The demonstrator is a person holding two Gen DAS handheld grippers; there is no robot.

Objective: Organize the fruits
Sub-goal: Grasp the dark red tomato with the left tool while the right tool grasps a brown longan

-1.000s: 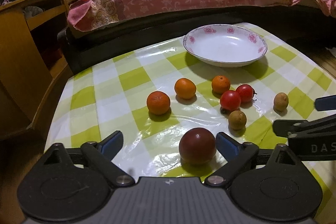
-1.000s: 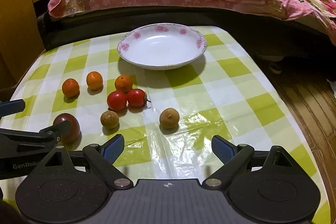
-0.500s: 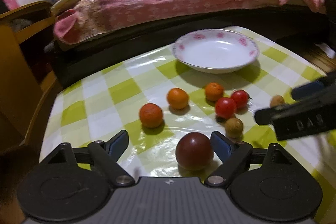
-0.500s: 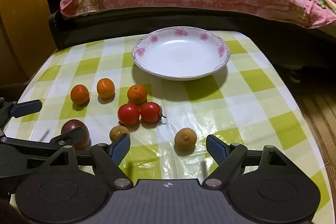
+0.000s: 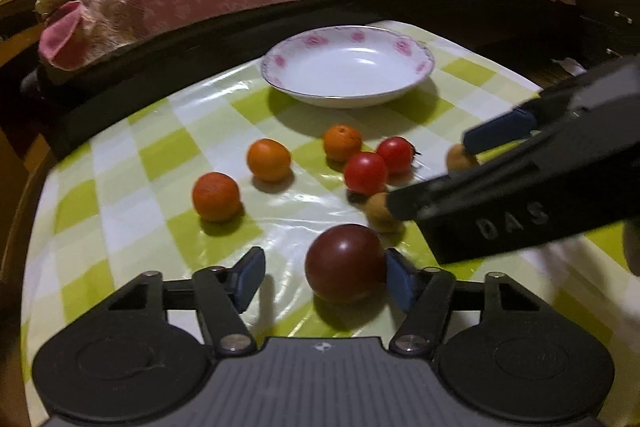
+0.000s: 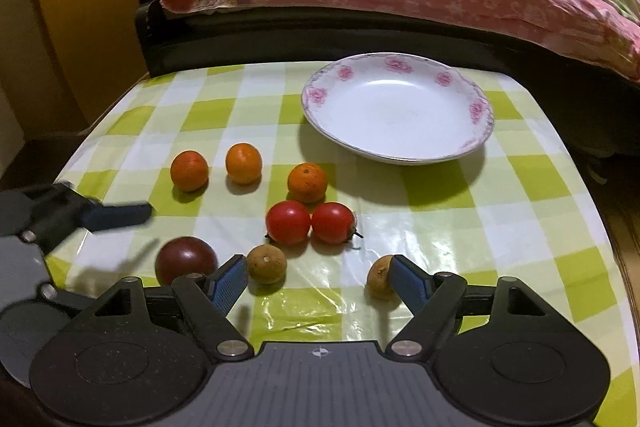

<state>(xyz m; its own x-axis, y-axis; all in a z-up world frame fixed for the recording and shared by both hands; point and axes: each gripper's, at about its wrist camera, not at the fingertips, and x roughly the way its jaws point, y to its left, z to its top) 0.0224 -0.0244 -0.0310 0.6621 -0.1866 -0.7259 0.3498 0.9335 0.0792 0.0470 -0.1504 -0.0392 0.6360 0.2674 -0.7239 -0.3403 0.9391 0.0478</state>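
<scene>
A dark red round fruit (image 5: pixel 344 267) lies on the checked tablecloth between the closing jaws of my left gripper (image 5: pixel 324 279). The right pad (image 5: pixel 400 283) touches it; the left pad (image 5: pixel 250 277) stands apart. My right gripper (image 6: pixel 318 285) is low over the cloth, its jaws closing. One brown longan (image 6: pixel 380 281) sits just inside its right finger and another longan (image 6: pixel 266 263) just inside its left finger; neither is pressed. Two red tomatoes (image 6: pixel 288 222) and three oranges (image 6: pixel 307 183) lie further ahead. The white flowered plate (image 6: pixel 316 95) beyond holds nothing.
The table (image 5: pixel 120 155) is small, with its edges close on both sides. A dark sofa edge (image 6: pixel 360 27) under a pink quilt runs behind it. A wooden cabinet (image 6: pixel 80 27) stands at the left. The right gripper's body (image 5: pixel 520 203) crosses the left wrist view.
The left jaws have narrowed around the dark red fruit until the right pad touches it. The right gripper has moved in over the two longans, and its jaws have narrowed a little.
</scene>
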